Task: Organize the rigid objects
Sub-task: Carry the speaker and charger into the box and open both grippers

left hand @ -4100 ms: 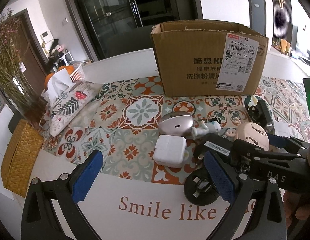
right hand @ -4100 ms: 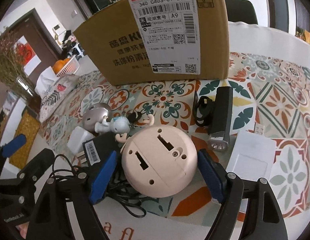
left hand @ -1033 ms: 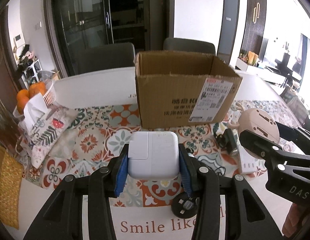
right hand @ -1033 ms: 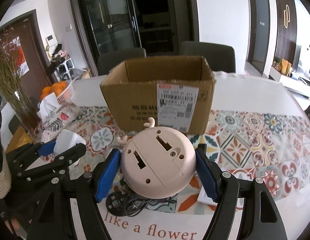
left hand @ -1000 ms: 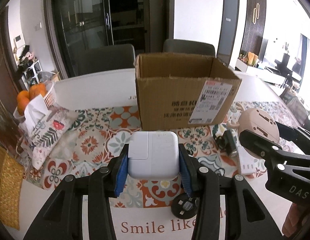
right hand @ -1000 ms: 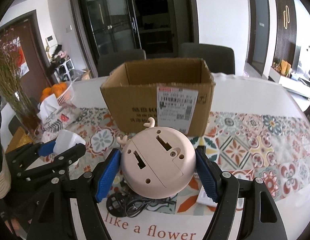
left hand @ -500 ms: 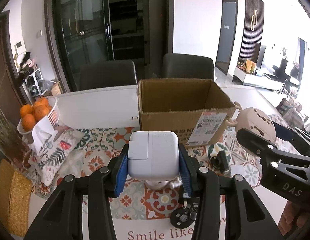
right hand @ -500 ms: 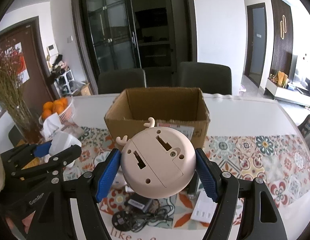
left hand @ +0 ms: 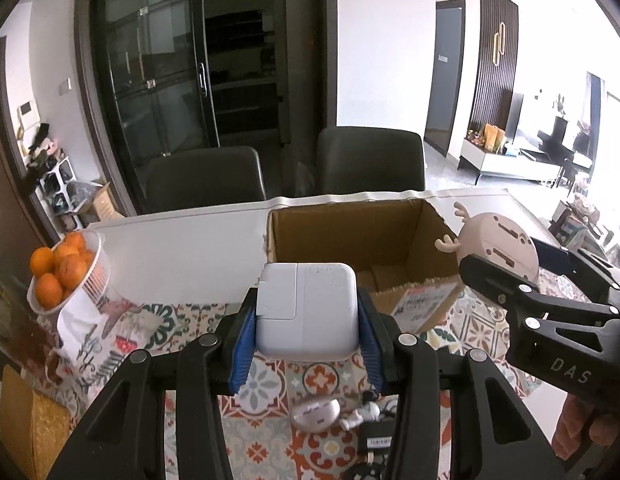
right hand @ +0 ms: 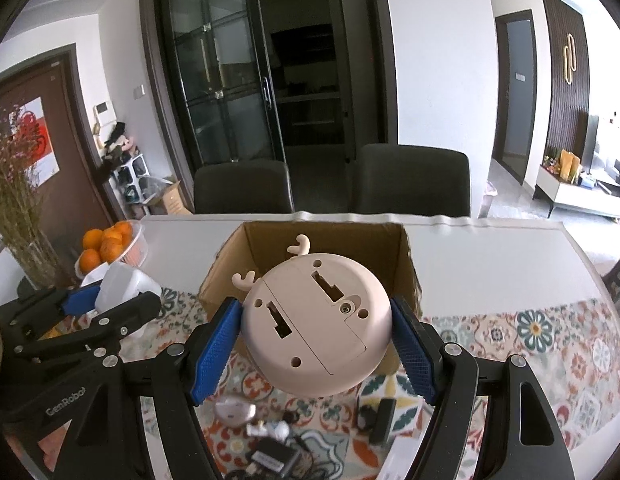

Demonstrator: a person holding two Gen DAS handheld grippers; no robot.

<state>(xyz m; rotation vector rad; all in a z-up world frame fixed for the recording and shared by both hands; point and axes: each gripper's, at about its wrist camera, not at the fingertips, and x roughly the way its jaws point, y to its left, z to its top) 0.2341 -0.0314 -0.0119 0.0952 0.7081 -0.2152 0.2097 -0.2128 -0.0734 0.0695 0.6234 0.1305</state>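
My left gripper (left hand: 306, 350) is shut on a white power adapter (left hand: 306, 311) and holds it high above the table, in front of the open cardboard box (left hand: 361, 240). My right gripper (right hand: 315, 350) is shut on a round pink device with small antlers (right hand: 315, 326), also held high, just before the box (right hand: 329, 236). The pink device shows at the right in the left wrist view (left hand: 497, 248). The adapter shows at the left in the right wrist view (right hand: 124, 286).
On the patterned cloth (left hand: 270, 384) below lie a silver oval case (left hand: 315, 420), a small white figurine (left hand: 361, 416), a black adapter with cable (right hand: 272, 460) and a black flashlight (right hand: 381, 420). A bowl of oranges (left hand: 66, 268) stands at the left. Two dark chairs (right hand: 409, 184) stand behind the table.
Both grippers have risen with their objects and moved toward the box. I now look down into the open box, and the table items have dropped lower in view.
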